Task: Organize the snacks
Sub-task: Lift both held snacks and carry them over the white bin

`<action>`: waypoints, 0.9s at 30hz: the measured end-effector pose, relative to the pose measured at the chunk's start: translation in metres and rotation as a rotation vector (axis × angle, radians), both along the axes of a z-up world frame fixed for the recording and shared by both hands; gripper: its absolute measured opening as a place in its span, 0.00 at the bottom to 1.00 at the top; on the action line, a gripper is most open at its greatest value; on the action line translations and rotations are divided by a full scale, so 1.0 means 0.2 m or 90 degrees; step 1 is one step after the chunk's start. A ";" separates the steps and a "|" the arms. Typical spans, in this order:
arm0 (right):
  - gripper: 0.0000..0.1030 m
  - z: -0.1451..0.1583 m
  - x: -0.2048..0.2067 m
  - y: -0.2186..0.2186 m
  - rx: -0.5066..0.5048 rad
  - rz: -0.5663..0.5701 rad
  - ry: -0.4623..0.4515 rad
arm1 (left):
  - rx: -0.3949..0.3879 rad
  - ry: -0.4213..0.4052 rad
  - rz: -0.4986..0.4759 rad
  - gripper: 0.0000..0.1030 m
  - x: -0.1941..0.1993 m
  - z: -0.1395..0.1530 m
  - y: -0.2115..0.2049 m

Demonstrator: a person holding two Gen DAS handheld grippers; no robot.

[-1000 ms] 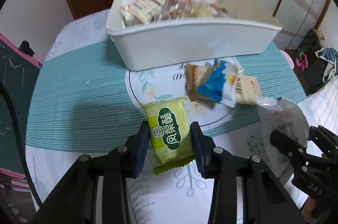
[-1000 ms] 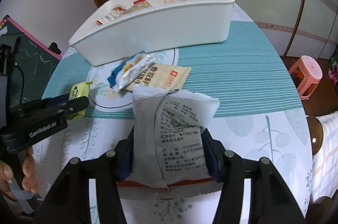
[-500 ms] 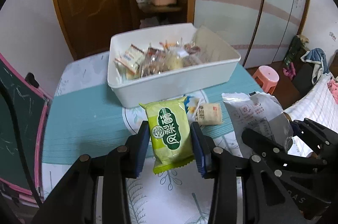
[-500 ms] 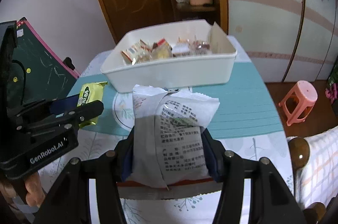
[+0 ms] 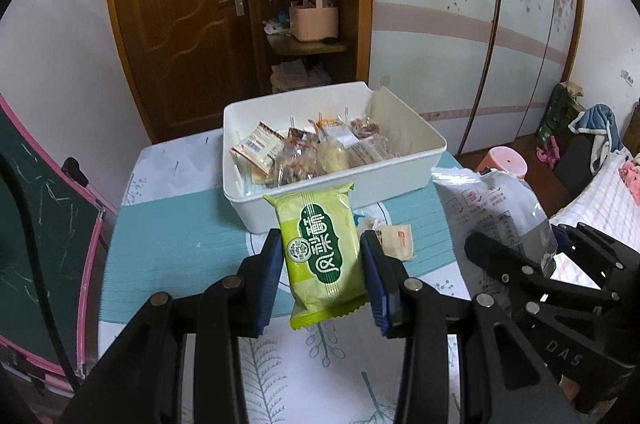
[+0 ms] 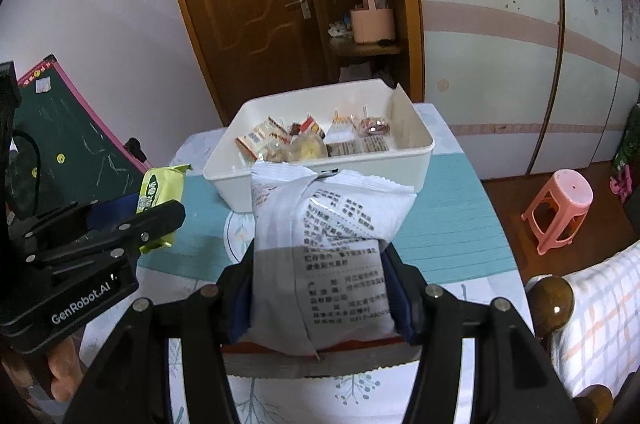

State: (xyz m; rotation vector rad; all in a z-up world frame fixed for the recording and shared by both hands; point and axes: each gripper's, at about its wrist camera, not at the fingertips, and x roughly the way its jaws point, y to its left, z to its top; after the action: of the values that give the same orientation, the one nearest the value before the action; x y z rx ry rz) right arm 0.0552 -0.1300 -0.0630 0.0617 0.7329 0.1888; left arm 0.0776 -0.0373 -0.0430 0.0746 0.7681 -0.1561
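Both grippers risen above table (image 5: 168, 224), left gripper (image 5: 322, 256) pinching green packet (image 5: 320, 248), right gripper (image 6: 320, 284) white bag (image 6: 324, 244)

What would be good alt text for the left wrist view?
The left gripper holds a green snack packet above the table, before a white bin of snacks. At right, the right gripper holds a white bag.

A: Soft, dim indoor light, no hard shadows. The wooden door (image 5: 176, 15) goes dark and warm.

B: Fisheye bends the wardrobe (image 6: 520, 35) lines; corners are black vignette.

A: Centre is sharp, print readable on the white packet (image 6: 328, 256). Slight glare on the bedpost knob (image 6: 550, 306).
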 end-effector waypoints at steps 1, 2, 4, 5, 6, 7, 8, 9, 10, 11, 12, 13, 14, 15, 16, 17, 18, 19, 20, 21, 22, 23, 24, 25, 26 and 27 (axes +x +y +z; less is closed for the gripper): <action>0.54 0.02 0.01 0.00 0.000 -0.001 -0.008 | 0.000 -0.005 0.001 0.36 0.01 0.03 0.01; 0.54 0.04 0.01 0.00 0.000 -0.002 -0.016 | 0.001 -0.011 0.002 0.36 0.01 0.05 0.01; 0.54 0.11 0.03 -0.01 0.000 -0.009 -0.037 | 0.006 -0.032 0.007 0.36 0.03 0.12 0.02; 0.54 0.13 0.04 -0.01 -0.001 -0.012 -0.046 | 0.009 -0.041 0.009 0.36 0.04 0.16 0.03; 0.54 0.16 0.05 -0.01 -0.001 -0.014 -0.055 | 0.014 -0.054 0.013 0.36 0.06 0.20 0.03; 0.54 0.19 0.07 -0.01 -0.001 -0.016 -0.065 | 0.017 -0.063 0.014 0.36 0.07 0.24 0.03; 0.54 0.22 0.07 -0.01 -0.001 -0.018 -0.072 | 0.020 -0.073 0.014 0.36 0.08 0.28 0.04; 0.54 0.25 0.09 -0.02 -0.001 -0.023 -0.082 | 0.024 -0.083 0.015 0.36 0.10 0.32 0.04; 0.54 0.29 0.11 -0.02 -0.001 -0.026 -0.091 | 0.029 -0.090 0.015 0.36 0.12 0.35 0.03; 0.54 0.32 0.13 -0.02 -0.001 -0.029 -0.101 | 0.035 -0.098 0.016 0.36 0.14 0.38 0.03; 0.54 0.35 0.15 -0.03 -0.001 -0.031 -0.110 | 0.038 -0.102 0.016 0.36 0.16 0.41 0.03; 0.54 0.38 0.18 -0.02 -0.003 -0.034 -0.120 | 0.040 -0.104 0.017 0.36 0.19 0.44 0.03; 0.54 0.40 0.19 -0.03 -0.003 -0.035 -0.125 | 0.038 -0.106 0.019 0.36 0.22 0.47 0.03; 0.54 0.44 0.22 -0.03 -0.003 -0.035 -0.133 | 0.035 -0.108 0.018 0.36 0.24 0.50 0.03; 0.54 0.47 0.25 -0.02 -0.003 -0.036 -0.140 | 0.035 -0.110 0.020 0.36 0.27 0.51 0.03; 0.54 0.49 0.27 -0.03 -0.003 -0.037 -0.146 | 0.034 -0.114 0.024 0.36 0.30 0.54 0.03; 0.54 0.53 0.30 -0.02 -0.005 -0.036 -0.154 | 0.036 -0.118 0.025 0.36 0.32 0.56 0.03; 0.54 0.56 0.33 -0.02 -0.008 -0.037 -0.160 | 0.037 -0.120 0.028 0.36 0.35 0.58 0.02; 0.54 0.58 0.35 -0.02 -0.009 -0.039 -0.165 | 0.038 -0.121 0.029 0.36 0.38 0.59 0.02; 0.54 0.61 0.37 -0.01 -0.010 -0.040 -0.170 | 0.040 -0.122 0.029 0.36 0.41 0.61 0.02; 0.55 0.63 0.40 -0.01 -0.014 -0.040 -0.174 | 0.044 -0.122 0.031 0.36 0.43 0.61 0.01; 0.55 0.64 0.42 -0.01 -0.015 -0.041 -0.175 | 0.048 -0.121 0.031 0.36 0.46 0.62 0.01; 0.55 0.66 0.45 0.00 -0.013 -0.040 -0.175 | 0.051 -0.119 0.029 0.36 0.49 0.62 0.00; 0.55 0.67 0.47 0.00 -0.012 -0.039 -0.174 | 0.056 -0.116 0.031 0.36 0.52 0.62 -0.01; 0.55 0.68 0.49 0.00 -0.011 -0.039 -0.173 | 0.061 -0.112 0.032 0.36 0.55 0.61 -0.02; 0.55 0.69 0.51 0.00 -0.012 -0.041 -0.172 | 0.064 -0.108 0.031 0.36 0.58 0.61 -0.02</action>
State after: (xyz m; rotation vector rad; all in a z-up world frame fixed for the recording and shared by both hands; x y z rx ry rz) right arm 0.1580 -0.1294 0.0743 0.0407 0.4628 0.1255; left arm 0.1936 -0.0416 0.0784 0.1618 0.6069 -0.0632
